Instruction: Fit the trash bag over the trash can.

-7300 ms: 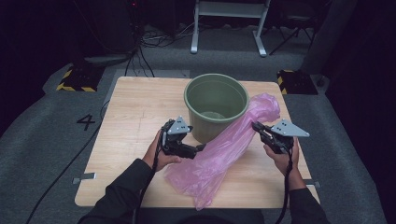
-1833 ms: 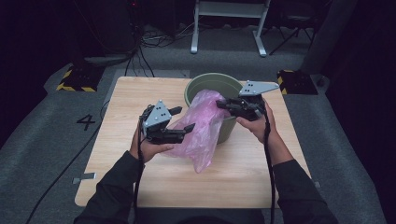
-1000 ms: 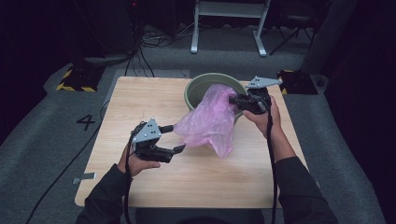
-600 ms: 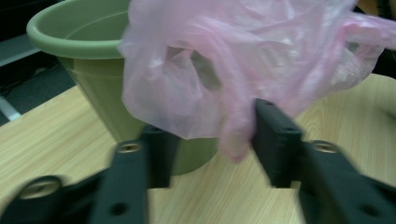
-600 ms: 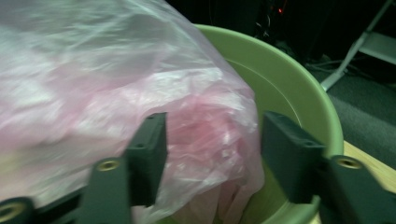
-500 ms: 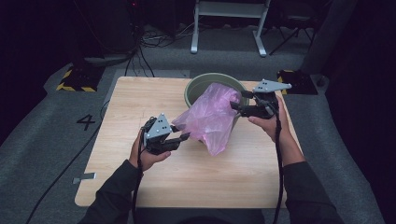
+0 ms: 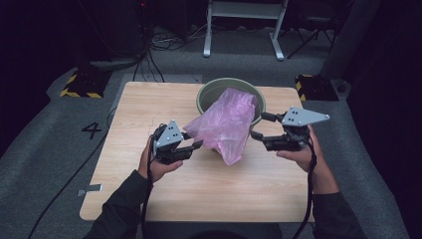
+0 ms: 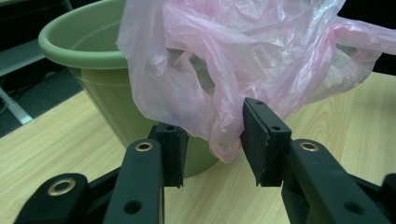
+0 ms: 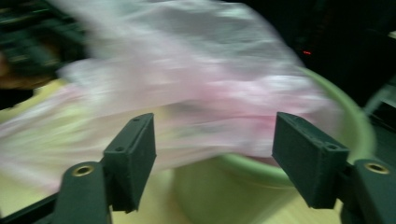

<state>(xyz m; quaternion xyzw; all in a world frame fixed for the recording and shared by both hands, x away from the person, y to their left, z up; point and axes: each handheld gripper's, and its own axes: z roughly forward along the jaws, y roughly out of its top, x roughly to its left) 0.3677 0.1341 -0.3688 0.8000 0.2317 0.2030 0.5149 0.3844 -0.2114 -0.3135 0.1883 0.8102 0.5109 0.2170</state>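
A pink plastic bag (image 7: pixel 226 122) drapes over the near rim of a green bucket (image 7: pixel 209 92) on the wooden table (image 7: pixel 124 114). Your left gripper (image 7: pixel 191 142) has been reopening a little, jaws either side of the bag's hanging edge, not clamping. Your right gripper (image 7: pixel 259 125), jaws just spread wide, holds nothing, beside the bag.

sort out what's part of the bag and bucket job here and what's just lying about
In the job: pink plastic bag, green bucket, left gripper, right gripper.

Lying about: yellow-black striped blocks on the floor, white metal stand, floor cables.
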